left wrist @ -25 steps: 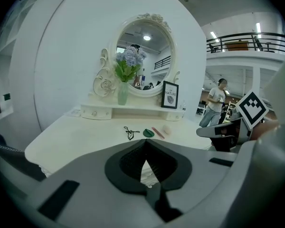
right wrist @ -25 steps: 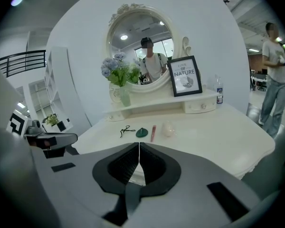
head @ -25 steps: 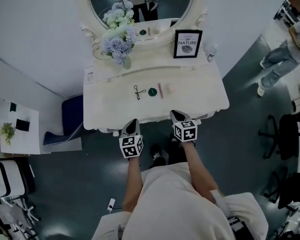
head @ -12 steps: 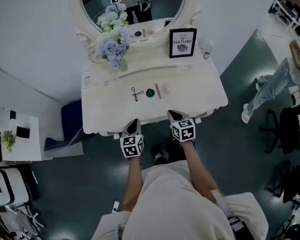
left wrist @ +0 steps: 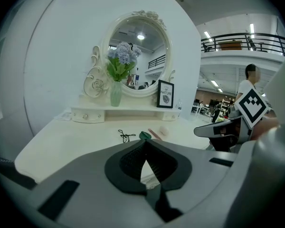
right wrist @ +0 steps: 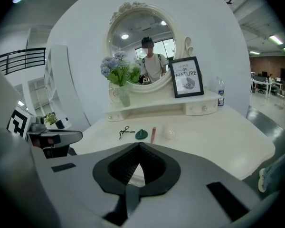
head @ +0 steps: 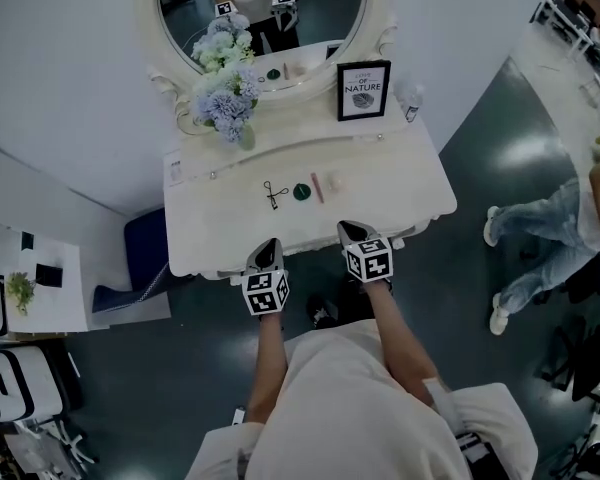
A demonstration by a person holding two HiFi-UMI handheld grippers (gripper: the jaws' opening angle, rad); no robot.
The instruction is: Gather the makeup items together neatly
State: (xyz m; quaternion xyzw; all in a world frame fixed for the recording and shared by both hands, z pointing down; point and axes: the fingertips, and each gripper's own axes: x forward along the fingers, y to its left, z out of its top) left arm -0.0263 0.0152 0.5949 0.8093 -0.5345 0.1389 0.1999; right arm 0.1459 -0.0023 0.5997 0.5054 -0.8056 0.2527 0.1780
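Head view: left gripper point(head: 268, 246) and right gripper point(head: 348, 228) sat at near edge of white table point(head: 400, 193). Both closed tight, holding nothing. Makeup things lay in short row ahead, between them: black curler point(head: 275, 193), green round thing point(head: 301, 192), pink stick point(head: 318, 187), pale puff point(head: 334, 182). Stick pointed away from person. Curler nearer left gripper, puff nearer right.

Left gripper view: row straight ahead, well apart from jaws.

Right gripper view: same. Mirror point(right wrist: 141, 49), flowers point(right wrist: 116, 72), picture frame point(right wrist: 186, 77) behind.

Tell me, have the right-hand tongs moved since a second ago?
No. The right tongs stay over the same spot at the dressing table's front edge, shut and empty.
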